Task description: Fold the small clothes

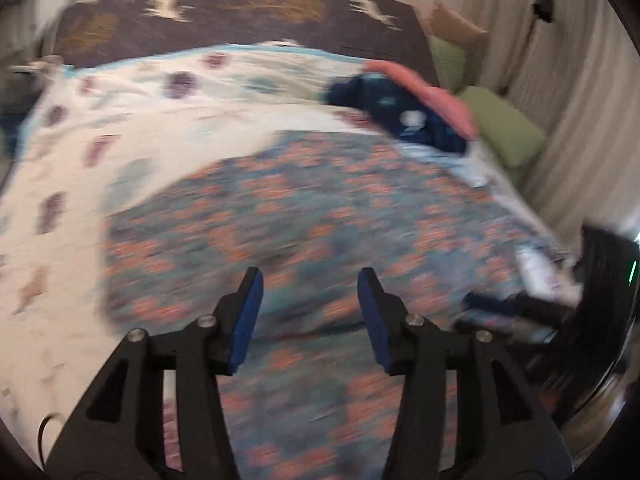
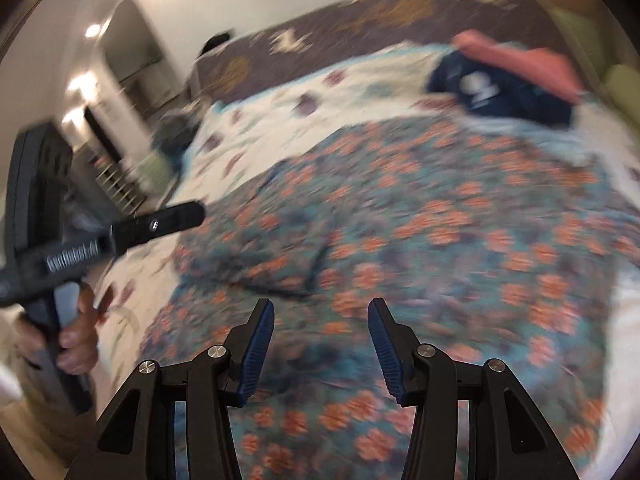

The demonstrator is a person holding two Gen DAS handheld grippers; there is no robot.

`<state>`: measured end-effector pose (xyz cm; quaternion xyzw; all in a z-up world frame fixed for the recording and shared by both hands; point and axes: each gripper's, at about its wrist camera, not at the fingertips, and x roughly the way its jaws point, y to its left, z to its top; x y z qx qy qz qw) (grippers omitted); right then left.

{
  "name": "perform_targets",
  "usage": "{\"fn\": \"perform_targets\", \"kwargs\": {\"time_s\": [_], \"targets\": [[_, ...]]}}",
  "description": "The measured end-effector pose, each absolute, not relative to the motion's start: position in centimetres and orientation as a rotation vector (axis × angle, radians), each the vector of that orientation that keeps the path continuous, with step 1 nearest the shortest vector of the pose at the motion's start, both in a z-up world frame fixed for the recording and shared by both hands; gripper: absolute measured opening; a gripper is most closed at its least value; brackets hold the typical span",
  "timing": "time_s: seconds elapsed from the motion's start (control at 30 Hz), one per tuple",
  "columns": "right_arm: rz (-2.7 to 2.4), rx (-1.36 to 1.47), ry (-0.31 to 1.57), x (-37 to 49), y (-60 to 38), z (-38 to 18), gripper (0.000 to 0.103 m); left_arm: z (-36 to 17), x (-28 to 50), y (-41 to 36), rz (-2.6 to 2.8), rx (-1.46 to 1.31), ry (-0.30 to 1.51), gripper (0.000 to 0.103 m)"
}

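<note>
Between the left gripper's (image 1: 310, 280) blue fingers (image 1: 251, 312) nothing is caught; they stand apart over the floral cloth (image 1: 320, 208), pointing down at it. The right gripper (image 2: 321, 312) is the same, its fingers (image 2: 260, 344) parted and empty above that cloth, probably poised to pick up an edge for a fold. The cloth lies spread across the near half of the bed (image 1: 60, 184), with one ridge rumpled toward its left side, so it looks unfinished. Toward the bed's far right corner sit a navy garment (image 2: 500, 92) and a pink one (image 2: 532, 64), seemingly set aside there to keep the working space free. Blur hides the cloth's edges and shape; I cannot tell what kind of garment it is. At the left edge of the right wrist view, a hand (image 2: 76, 340) grips the left tool's handle.
</note>
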<state>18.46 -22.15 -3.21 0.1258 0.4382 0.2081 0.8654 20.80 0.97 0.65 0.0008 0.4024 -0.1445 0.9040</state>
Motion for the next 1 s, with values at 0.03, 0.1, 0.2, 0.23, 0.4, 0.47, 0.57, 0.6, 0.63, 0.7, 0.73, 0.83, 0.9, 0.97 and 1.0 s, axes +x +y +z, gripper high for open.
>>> {"fn": "perform_targets", "kwargs": {"time_s": [0.03, 0.1, 0.2, 0.23, 0.4, 0.47, 0.57, 0.6, 0.63, 0.7, 0.73, 0.83, 0.9, 0.97, 1.0], "targets": [[0.467, 0.254, 0.936, 19.1, -21.6, -3.5, 0.050, 0.0, 20.3, 2.5, -0.240, 0.016, 0.833, 0.056], [0.509, 0.222, 0.961, 20.8, -20.3, -3.9, 0.050, -1.3, 19.7, 5.4, -0.131, 0.016, 0.849, 0.057], [0.556, 0.238, 1.018, 23.8, -19.1, -5.1, 0.050, -3.0, 19.4, 9.8, -0.033, -0.060, 0.897, 0.057], [0.563, 0.264, 1.053, 25.1, -18.9, -5.9, 0.050, -3.3, 19.4, 10.7, -0.022, -0.091, 0.902, 0.057], [0.575, 0.373, 1.105, 28.7, -18.5, -8.2, 0.050, -4.0, 19.7, 12.7, 0.003, -0.159, 0.888, 0.057], [0.587, 0.407, 1.099, 29.6, -18.2, -8.5, 0.048, -4.3, 20.1, 12.8, 0.006, -0.151, 0.895, 0.057], [0.609, 0.426, 1.133, 30.5, -17.4, -8.1, 0.004, -4.2, 20.4, 12.2, -0.010, -0.167, 0.891, 0.057], [0.601, 0.443, 1.113, 30.5, -17.6, -7.4, 0.003, -4.1, 20.3, 12.1, -0.020, -0.168, 0.884, 0.057], [0.599, 0.454, 1.074, 30.4, -17.9, -6.6, 0.003, -4.0, 20.2, 11.9, -0.030, -0.162, 0.877, 0.057], [0.594, 0.481, 0.986, 29.9, -19.3, -4.2, 0.003, -3.6, 20.1, 11.2, -0.050, -0.137, 0.863, 0.058], [0.584, 0.494, 0.947, 29.8, -20.1, -3.0, 0.003, -3.5, 20.0, 10.8, -0.065, -0.130, 0.861, 0.059], [0.498, 0.473, 0.818, 29.0, -23.3, 0.8, 0.003, -3.1, 19.9, 9.1, -0.211, -0.176, 0.870, 0.059], [0.429, 0.460, 0.770, 28.5, -25.7, 2.4, 0.003, -3.2, 20.2, 7.9, -0.325, -0.221, 0.889, 0.059], [0.386, 0.487, 0.754, 28.1, -28.1, 3.0, 0.003, -3.8, 20.9, 6.6, -0.433, -0.269, 0.924, 0.059], [0.372, 0.497, 0.751, 27.9, -29.0, 3.0, 0.003, -4.1, 21.5, 5.9, -0.461, -0.272, 0.933, 0.059]]}}
